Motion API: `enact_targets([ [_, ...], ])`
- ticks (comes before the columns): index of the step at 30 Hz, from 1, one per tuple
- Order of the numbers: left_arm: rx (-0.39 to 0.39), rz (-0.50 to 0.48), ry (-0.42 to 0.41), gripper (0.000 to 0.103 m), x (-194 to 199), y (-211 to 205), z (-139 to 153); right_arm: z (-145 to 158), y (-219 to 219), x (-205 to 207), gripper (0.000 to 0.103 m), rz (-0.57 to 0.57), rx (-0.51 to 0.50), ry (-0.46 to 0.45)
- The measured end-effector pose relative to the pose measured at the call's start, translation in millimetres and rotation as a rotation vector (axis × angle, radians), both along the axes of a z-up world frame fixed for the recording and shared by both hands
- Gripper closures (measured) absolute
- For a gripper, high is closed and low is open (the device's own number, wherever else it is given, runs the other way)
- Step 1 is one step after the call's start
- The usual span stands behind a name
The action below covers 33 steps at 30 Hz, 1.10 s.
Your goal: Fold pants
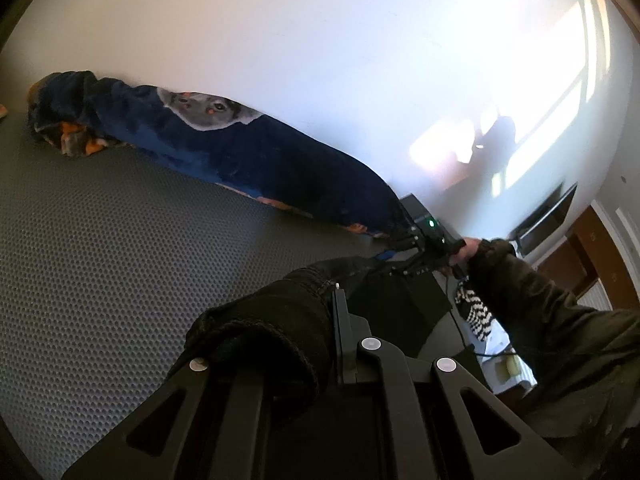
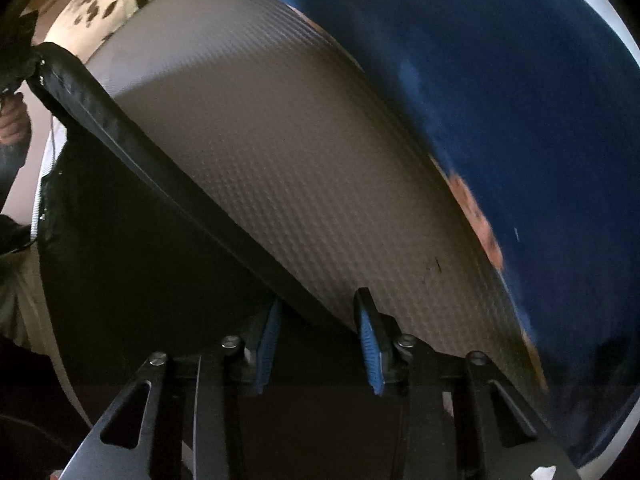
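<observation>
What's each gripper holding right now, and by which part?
Both hold the black pants by one stretched edge: the left gripper at a bunched, hemmed end, the right gripper at the opposite end, its jaws not fully shut.

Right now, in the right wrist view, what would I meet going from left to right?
Black pants → grey textured mat → dark blue blanket.

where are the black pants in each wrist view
Left wrist: black pants bunch at lower centre, gripped in the left tool, stretching to the right tool.
Right wrist: pants fill the lower left, edge running diagonally.
Shared landmark: blue blanket along the grey mat.
</observation>
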<state>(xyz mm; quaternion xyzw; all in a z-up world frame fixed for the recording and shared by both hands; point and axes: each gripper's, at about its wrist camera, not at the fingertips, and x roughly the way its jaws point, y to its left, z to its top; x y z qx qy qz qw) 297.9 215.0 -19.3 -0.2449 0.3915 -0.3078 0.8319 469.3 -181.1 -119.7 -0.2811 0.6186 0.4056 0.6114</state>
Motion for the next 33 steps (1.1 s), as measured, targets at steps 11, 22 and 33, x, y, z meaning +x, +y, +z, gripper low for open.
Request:
enact_targets([
  [11,0.073,0.036,0.022,0.095,-3.3,3.2,-3.6,57.1,-24.1,-69.2,0.094,-0.159,-0.016,-0.360],
  [22,0.150,-0.082,0.042,0.091,-75.1,0.4,4.0,110.9,-61.4,-211.7,0.095,-0.380,-0.004,-0.477],
  [33,0.309,-0.187,0.158,0.087,-148.2,-0.2,-46.9,64.8,-71.6,-330.4,0.096,-0.491,0.024,-0.321],
])
